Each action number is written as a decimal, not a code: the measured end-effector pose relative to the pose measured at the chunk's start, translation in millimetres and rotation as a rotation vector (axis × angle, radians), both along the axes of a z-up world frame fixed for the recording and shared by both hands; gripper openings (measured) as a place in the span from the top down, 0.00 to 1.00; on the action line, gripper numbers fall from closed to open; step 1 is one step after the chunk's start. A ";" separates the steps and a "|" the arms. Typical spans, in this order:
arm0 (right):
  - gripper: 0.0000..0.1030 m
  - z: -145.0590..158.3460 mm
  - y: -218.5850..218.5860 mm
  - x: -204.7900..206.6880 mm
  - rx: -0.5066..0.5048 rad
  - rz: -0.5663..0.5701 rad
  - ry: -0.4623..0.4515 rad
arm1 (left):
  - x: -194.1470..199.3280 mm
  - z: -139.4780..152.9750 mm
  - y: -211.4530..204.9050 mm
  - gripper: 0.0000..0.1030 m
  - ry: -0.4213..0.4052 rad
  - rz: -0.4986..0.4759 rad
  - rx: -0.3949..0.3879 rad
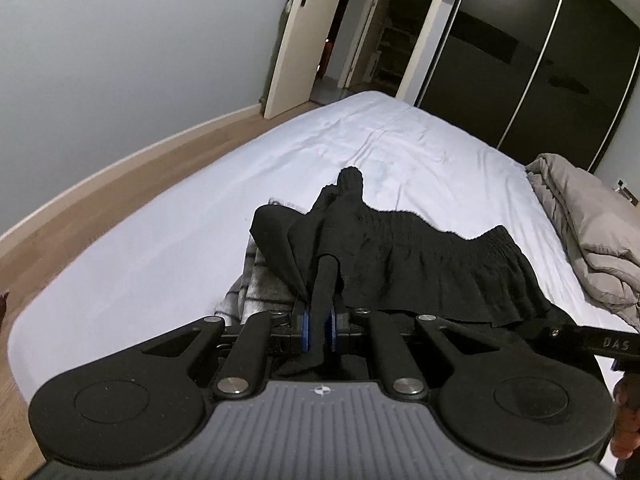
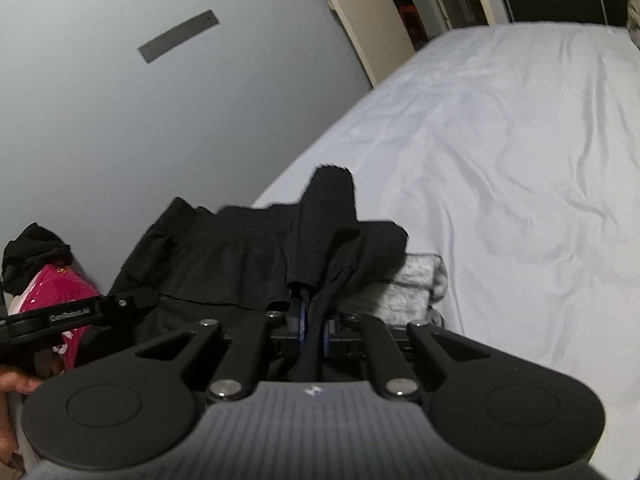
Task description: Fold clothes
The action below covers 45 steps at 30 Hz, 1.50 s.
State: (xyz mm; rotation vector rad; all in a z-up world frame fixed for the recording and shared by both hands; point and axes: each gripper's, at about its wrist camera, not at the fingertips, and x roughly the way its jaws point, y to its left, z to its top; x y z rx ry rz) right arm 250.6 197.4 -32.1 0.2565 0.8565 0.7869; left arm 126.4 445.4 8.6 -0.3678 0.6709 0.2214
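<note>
Nearest the lens in the left wrist view, the left gripper [image 1: 319, 322] is seen with its two blue-padded fingers [image 1: 306, 326] drawn together on a strap-like fold of one black garment [image 1: 404, 256]. In the right wrist view the right gripper [image 2: 314, 330] is likewise closed, a bunched edge of the same black garment [image 2: 256, 256] being pinched between its fingers [image 2: 302, 326]. The garment is held up between the two grippers, just above the near end of the bed [image 1: 160, 232]; its gathered, ribbed band is stretched across, and one narrow end is seen standing up beyond each grip.

Under the garment, one grey-and-white knitted piece [image 1: 260, 280] is seen lying on the white sheet; in the right wrist view it appears folded, just right of the gripper [image 2: 404, 292].

One grey duvet [image 1: 592, 232] is bunched at the right edge of the bed. On the far side one open door [image 1: 296, 36] and one dark sliding wardrobe [image 1: 540, 52] are seen. At the left of the right wrist view, one pink bag [image 2: 52, 292] with dark cloth piled on it is visible, well apart from the bed [image 2: 520, 160]. Whether the garment's lower hem touches the sheet cannot be told.
</note>
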 end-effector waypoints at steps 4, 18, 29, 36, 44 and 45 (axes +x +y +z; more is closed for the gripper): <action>0.91 -21.5 5.6 8.7 -0.012 -0.016 0.031 | 3.8 -11.3 0.6 0.92 0.019 0.011 -0.003; 0.87 -21.2 13.1 9.1 -0.063 -0.016 0.053 | 0.0 -6.0 -7.8 0.87 0.024 0.006 0.036; 0.46 6.4 5.8 -3.2 -0.136 -0.046 0.004 | -24.1 21.1 -11.7 0.51 -0.025 0.050 0.085; 0.34 36.4 -13.3 -11.9 -0.143 -0.082 -0.052 | -38.3 46.4 -23.2 0.39 -0.062 0.059 0.118; 0.25 91.4 -56.6 -33.5 -0.175 -0.142 -0.169 | -54.0 95.8 -77.4 0.35 -0.144 0.014 0.158; 0.24 99.4 -64.0 -37.6 -0.177 -0.147 -0.185 | -55.3 102.7 -86.8 0.35 -0.152 0.003 0.160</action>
